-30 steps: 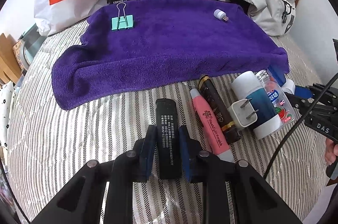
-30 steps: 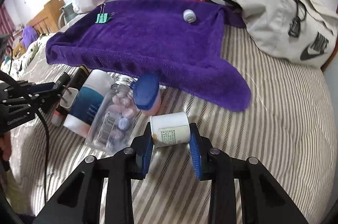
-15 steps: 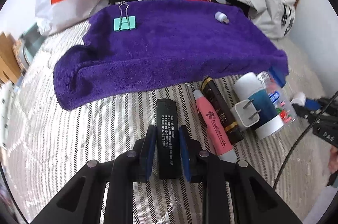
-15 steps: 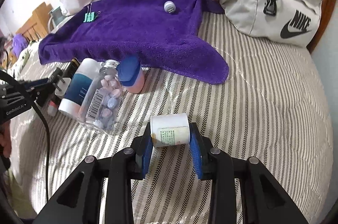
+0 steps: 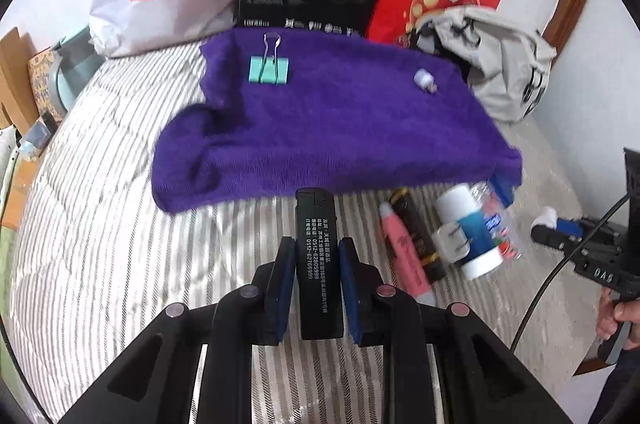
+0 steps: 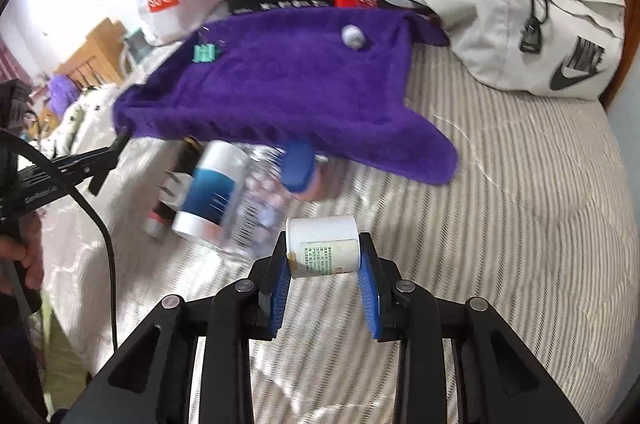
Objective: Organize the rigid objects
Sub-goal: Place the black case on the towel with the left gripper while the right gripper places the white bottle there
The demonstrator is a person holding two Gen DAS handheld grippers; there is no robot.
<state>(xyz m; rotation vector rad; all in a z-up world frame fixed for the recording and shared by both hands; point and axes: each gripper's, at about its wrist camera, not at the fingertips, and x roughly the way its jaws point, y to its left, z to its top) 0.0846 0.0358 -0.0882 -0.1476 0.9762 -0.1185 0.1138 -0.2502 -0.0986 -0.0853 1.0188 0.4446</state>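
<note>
Left hand-held gripper (image 5: 314, 254) clamps a black lighter (image 5: 318, 256) above the striped bed (image 5: 120, 224), right hand-held gripper (image 6: 323, 254) grips a white jar (image 6: 323, 244) sideways, both just short of the purple towel (image 5: 332, 128).

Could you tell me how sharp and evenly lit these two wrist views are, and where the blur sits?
Left wrist view: the black lighter in the left gripper is crisp, the purple towel slightly soft. Right wrist view: the white jar in the right gripper is sharp, the bottles behind smear with motion; both show fisheye bending.
</note>
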